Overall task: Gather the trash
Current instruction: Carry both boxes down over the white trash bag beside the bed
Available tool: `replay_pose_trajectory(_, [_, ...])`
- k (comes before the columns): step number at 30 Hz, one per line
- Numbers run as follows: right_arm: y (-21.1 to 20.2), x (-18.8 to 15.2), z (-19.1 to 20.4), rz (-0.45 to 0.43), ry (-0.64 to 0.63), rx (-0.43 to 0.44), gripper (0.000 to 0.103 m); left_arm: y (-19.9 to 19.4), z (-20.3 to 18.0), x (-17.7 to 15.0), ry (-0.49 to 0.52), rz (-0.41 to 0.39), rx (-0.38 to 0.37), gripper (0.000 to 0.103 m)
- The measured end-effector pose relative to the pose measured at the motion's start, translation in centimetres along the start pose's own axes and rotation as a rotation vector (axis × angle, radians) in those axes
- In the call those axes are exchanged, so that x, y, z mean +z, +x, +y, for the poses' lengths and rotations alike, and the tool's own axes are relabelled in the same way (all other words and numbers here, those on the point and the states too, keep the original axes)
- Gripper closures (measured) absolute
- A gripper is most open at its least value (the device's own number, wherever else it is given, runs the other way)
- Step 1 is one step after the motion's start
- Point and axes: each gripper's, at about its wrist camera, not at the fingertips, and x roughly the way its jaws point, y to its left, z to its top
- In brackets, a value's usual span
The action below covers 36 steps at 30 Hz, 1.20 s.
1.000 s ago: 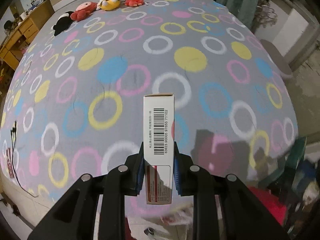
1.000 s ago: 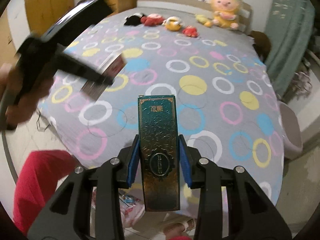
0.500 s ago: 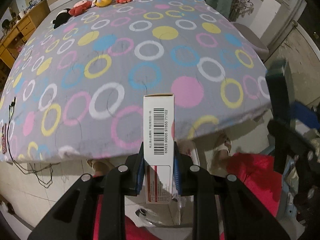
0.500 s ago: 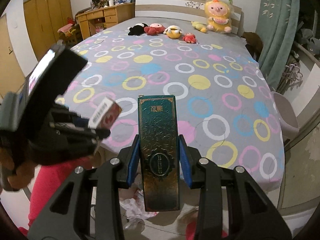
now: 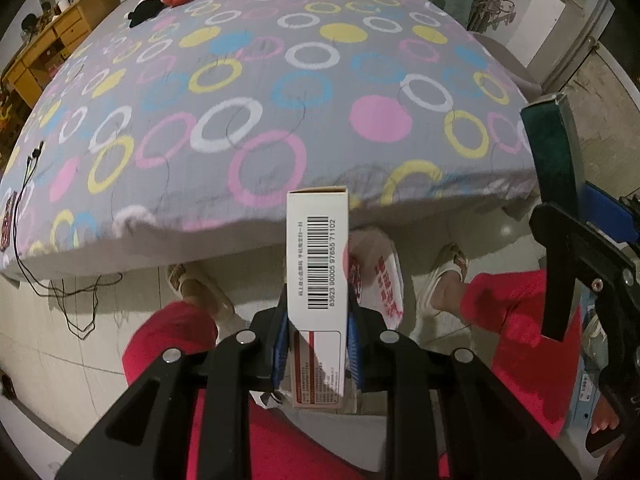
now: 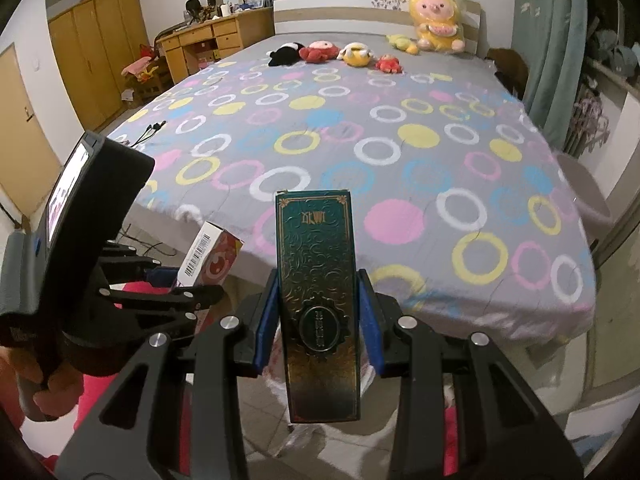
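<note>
My left gripper [image 5: 317, 350] pinching white barcode box [image 5: 318, 276], my right gripper [image 6: 318, 330] clamping green ornate box [image 6: 318, 280], both off the foot of the circle-patterned bed [image 6: 400, 152].

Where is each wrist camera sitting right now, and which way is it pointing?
Left wrist: on the left gripper, tilted down past the white barcode box at the bed's foot edge, the floor, the person's red trousers and slippered feet.
Right wrist: on the right gripper, facing up the bed toward the headboard and plush toys, dark green box centred.
Shared: the bed; each view shows the other gripper with its box.
</note>
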Motion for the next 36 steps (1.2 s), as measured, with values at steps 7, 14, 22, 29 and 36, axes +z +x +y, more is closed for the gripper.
replay_pose_trajectory(7, [1.4, -2.2, 1.2, 0.030, 0.008, 0.005, 0.067, 2.8, 0.0, -2.5, -0.010, 0.046, 0.007, 0.079])
replay_pose_trajectory(14, [3.5, -4.1, 1.6, 0.078, 0.015, 0.006, 0.067, 5.4, -0.1, -3.5, -0.009, 0.095, -0.025, 0.079])
replay_pose_trajectory(22, [6.6, -5.8, 0.8, 0.143, 0.056, 0.016, 0.067, 8.7, -0.6, -4.0, 0.008, 0.152, -0.031, 0.079])
replay_pose_trajectory(29, [9.5, -7.2, -0.6, 0.205, 0.108, 0.022, 0.067, 11.4, -1.1, -3.9, 0.020, 0.188, -0.026, 0.079])
replay_pose_trajectory(36, [12.1, -8.2, -1.7, 0.251, 0.146, 0.014, 0.067, 14.3, -1.7, -3.5, 0.044, 0.237, -0.012, 0.079])
